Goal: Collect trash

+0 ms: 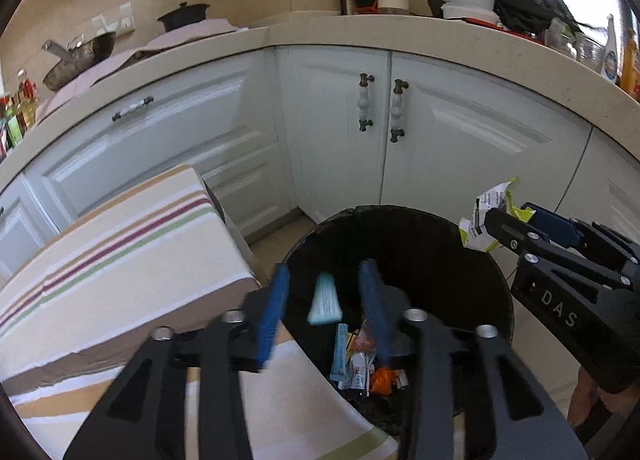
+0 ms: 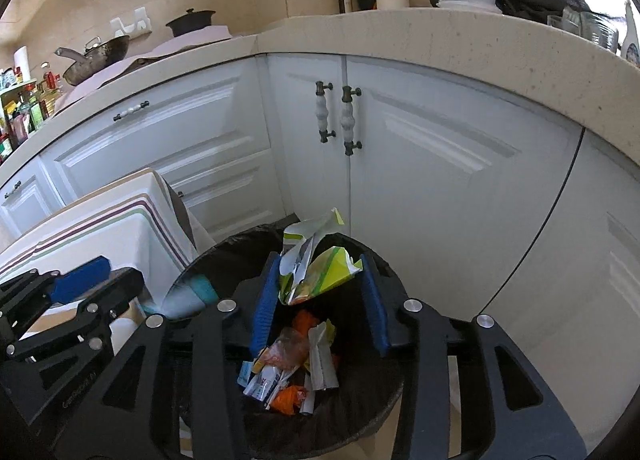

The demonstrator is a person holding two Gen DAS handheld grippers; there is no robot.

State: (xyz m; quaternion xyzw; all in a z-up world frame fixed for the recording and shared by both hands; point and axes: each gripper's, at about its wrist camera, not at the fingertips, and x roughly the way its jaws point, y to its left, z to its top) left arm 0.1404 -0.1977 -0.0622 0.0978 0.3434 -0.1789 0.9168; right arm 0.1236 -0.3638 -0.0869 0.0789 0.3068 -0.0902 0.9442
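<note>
A black-lined trash bin [image 1: 440, 228] [image 2: 224, 248] stands on the floor below both grippers, with several wrappers [image 1: 360, 364] [image 2: 292, 364] at its bottom. My left gripper [image 1: 325, 300] [image 2: 108, 280] hangs open over the bin. A pale teal packet [image 1: 325, 302] [image 2: 192, 292] is loose between its blue pads, touching neither and slightly blurred. My right gripper [image 2: 318, 292] [image 1: 512, 216] is over the bin's right side, shut on a crumpled green, yellow and white wrapper [image 2: 316, 272] [image 1: 486, 216]. That wrapper reaches from one pad to the other at the fingertips.
A box under a striped cloth [image 1: 120, 260] [image 2: 100, 228] stands against the bin's left side. White cabinet doors [image 1: 340, 132] [image 2: 400, 164] rise close behind the bin, under a beige counter [image 1: 360, 32] crowded with pans, bottles and bowls.
</note>
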